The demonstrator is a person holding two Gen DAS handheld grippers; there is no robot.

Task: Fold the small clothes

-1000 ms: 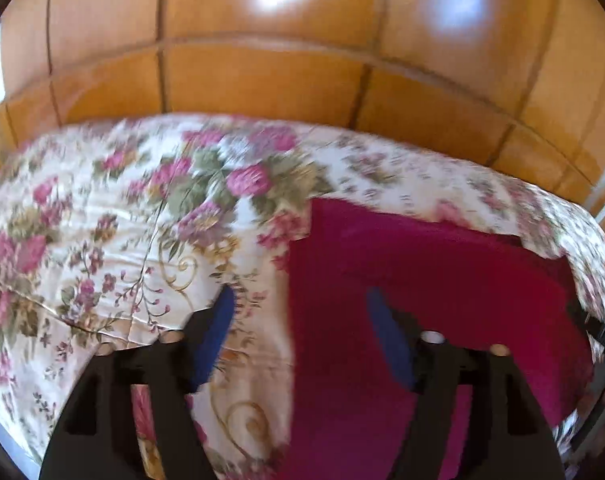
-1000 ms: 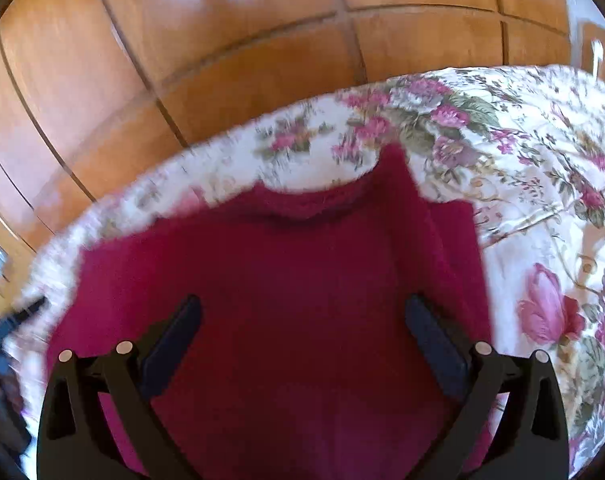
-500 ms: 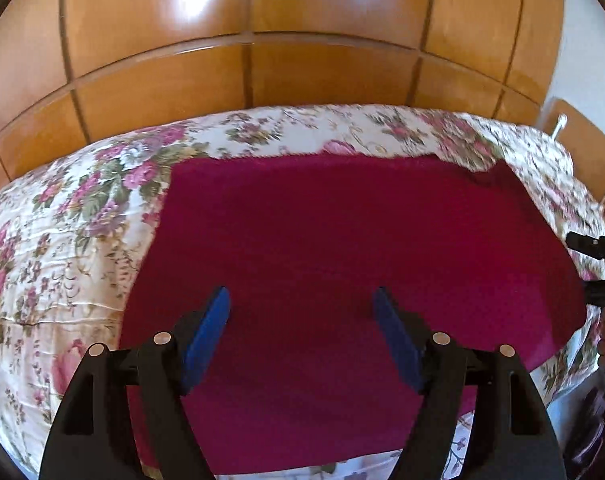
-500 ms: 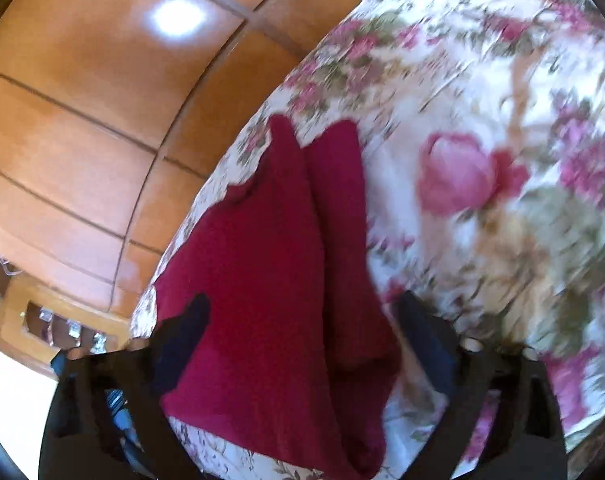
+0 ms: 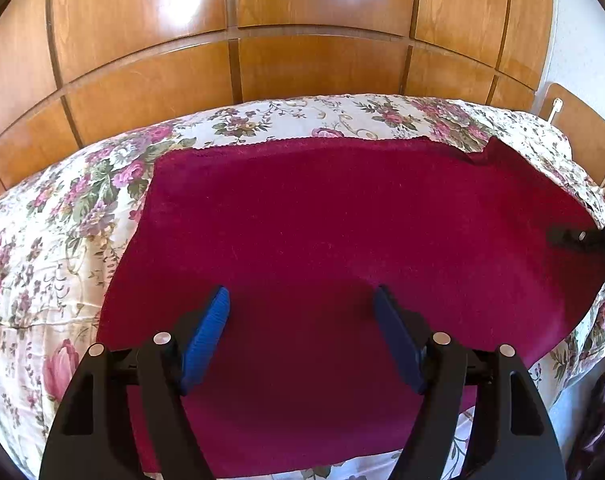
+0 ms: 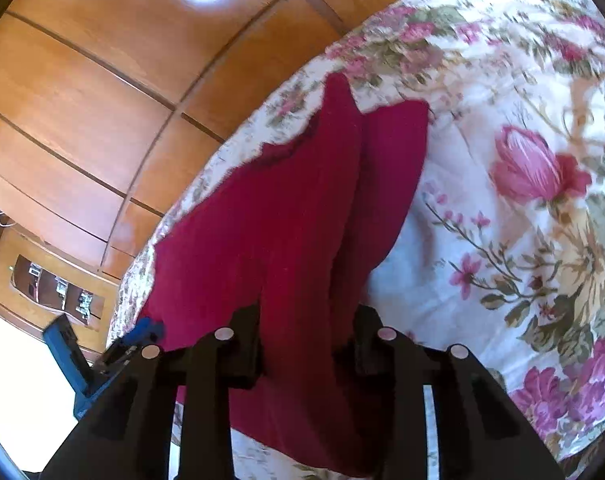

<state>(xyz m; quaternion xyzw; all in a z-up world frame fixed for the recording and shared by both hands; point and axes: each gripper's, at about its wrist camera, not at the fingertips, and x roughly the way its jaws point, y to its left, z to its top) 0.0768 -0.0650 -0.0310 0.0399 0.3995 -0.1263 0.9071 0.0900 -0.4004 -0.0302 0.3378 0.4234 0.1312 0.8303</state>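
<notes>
Two grippers are in my hands over a bed. My left gripper [image 5: 300, 308] has its blue pads [image 5: 206, 332] spread wide with nothing between them, hovering above the dark red garment [image 5: 342, 232]. That garment lies flat across the flowered bedspread [image 5: 54, 216], its far edge running near the far side of the bed, in front of the wooden panelled wall [image 5: 302, 68]. At the right rim of this view a dark piece of my other tool shows at the garment's edge.

My right gripper [image 6: 306, 336] has its fingers drawn in on a raised fold of the same red garment [image 6: 286, 208]; the cloth rises as a ridge between the fingers and fills the gap, so I have hold of it. To the right of that fold the bedspread [image 6: 522, 240] lies bare.
</notes>
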